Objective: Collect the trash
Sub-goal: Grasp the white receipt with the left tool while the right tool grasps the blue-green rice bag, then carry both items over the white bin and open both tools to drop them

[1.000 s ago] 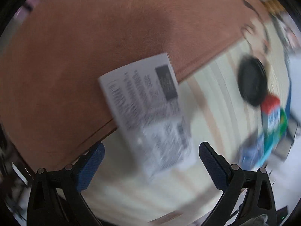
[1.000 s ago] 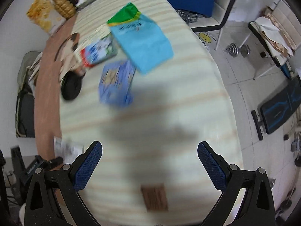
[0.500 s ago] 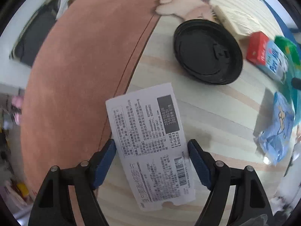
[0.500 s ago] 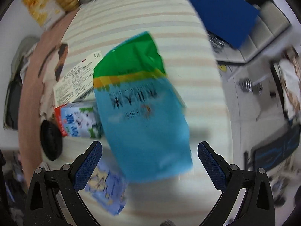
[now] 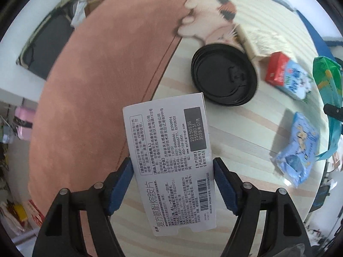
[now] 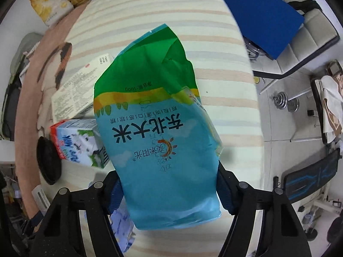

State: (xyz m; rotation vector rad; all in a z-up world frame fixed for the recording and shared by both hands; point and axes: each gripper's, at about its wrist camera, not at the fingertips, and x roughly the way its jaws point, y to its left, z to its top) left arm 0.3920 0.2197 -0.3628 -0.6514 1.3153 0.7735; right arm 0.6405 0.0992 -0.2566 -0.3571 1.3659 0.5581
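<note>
now left gripper (image 5: 172, 178) around box (image 5: 169, 160), right gripper (image 6: 169, 185) around bag (image 6: 158, 132)

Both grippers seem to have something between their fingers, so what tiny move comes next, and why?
Probably lift both straight up. The left hand-held gripper has just closed on the white box and the right hand-held gripper on the blue rice bag, so each piece looks ready to carry off the table.

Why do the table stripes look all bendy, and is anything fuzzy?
Left wrist view: the fisheye lens bows the striped tablecloth; the white box between the fingers is sharp, the edges smear. Right wrist view: same bowing; the blue-green bag reads clearly, the milk carton looks slightly blurred.
</note>
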